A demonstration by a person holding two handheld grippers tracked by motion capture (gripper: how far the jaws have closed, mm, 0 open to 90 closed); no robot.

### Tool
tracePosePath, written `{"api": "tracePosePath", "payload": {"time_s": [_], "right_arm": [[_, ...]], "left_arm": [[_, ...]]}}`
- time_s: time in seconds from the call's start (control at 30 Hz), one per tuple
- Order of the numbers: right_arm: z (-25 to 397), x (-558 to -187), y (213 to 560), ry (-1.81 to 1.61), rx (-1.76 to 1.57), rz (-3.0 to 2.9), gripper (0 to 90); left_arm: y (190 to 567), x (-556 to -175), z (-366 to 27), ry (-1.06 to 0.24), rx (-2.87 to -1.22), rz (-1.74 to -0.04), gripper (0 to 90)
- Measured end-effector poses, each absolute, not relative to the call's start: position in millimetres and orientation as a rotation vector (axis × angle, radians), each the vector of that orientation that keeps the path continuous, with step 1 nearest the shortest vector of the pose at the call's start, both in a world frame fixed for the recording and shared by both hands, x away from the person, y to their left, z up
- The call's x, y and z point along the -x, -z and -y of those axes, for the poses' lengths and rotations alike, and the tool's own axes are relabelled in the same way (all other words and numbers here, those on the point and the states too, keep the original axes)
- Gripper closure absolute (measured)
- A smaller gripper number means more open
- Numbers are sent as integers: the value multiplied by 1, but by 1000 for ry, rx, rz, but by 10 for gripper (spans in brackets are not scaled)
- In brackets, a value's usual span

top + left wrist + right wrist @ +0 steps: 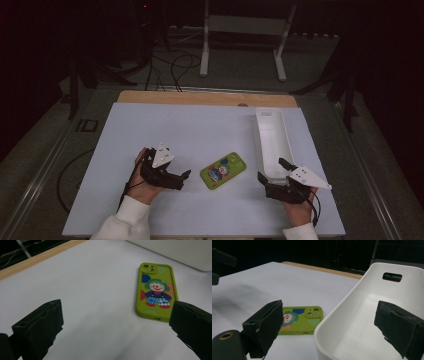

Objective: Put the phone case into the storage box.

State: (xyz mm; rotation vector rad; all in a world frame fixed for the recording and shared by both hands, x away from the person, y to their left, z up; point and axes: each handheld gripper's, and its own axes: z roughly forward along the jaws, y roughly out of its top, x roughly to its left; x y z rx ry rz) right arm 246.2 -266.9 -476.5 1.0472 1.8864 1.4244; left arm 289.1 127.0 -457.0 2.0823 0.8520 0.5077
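A green phone case (223, 170) with a clown picture lies flat on the white table top, between the two grippers. A long white tray (272, 142) stands empty to its right. My left gripper (186, 178) is open, left of the case, jaws pointing toward it; in the left gripper view the phone case (155, 291) lies ahead near the right jaw. My right gripper (272, 170) is open at the tray's near end. In the right gripper view the tray (342, 315) sits between the jaws, the phone case (301, 319) lies beside the left jaw, and nothing is held.
The white table top (175, 130) has a wooden edge (200, 97) at the back. Beyond it, on the floor, are cables (172, 67) and a white stand (245, 30). The room around is dark.
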Motion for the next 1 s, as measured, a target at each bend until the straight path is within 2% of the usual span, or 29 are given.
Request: {"api": "tracePosePath", "payload": {"time_s": [1.0], "right_arm": [[269,-248,477,-1422,-1065,-1878,86]], "left_arm": [[473,-309,-74,-411,-2195,-797,0]]}}
